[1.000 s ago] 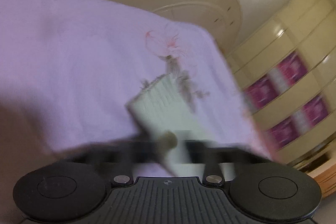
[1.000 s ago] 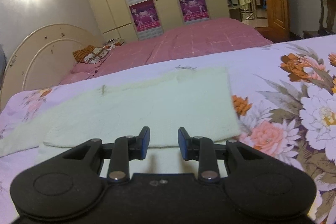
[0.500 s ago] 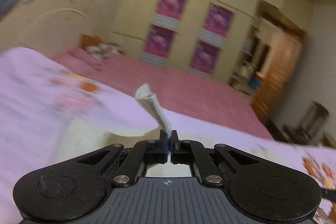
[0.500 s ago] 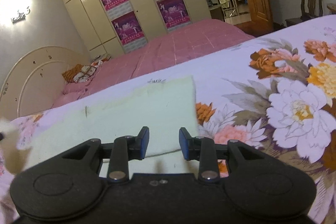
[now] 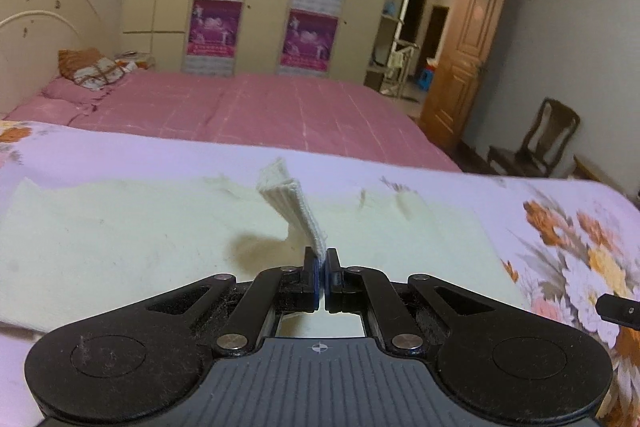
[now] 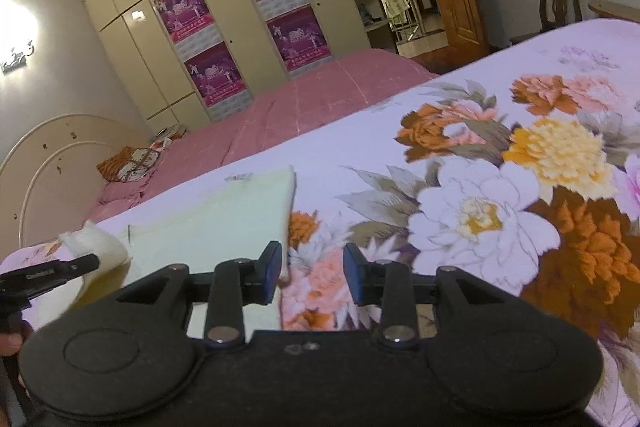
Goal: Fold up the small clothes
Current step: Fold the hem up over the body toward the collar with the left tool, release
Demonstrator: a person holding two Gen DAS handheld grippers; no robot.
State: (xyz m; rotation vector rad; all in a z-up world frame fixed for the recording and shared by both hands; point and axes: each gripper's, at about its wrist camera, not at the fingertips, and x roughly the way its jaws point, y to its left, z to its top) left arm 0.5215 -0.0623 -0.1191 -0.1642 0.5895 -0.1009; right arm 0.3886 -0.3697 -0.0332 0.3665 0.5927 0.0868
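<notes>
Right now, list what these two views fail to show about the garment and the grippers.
- Cream garment: its near edge is hidden behind the left gripper in the left wrist view.
- Same garment, right wrist view: the right gripper body covers its near part.
- Left gripper, right wrist view: cut off by the left edge.

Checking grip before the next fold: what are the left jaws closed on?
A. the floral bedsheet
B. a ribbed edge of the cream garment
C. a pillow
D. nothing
B: the left gripper pinches the ribbed edge of the cream garment, lifted off the bed.
</notes>
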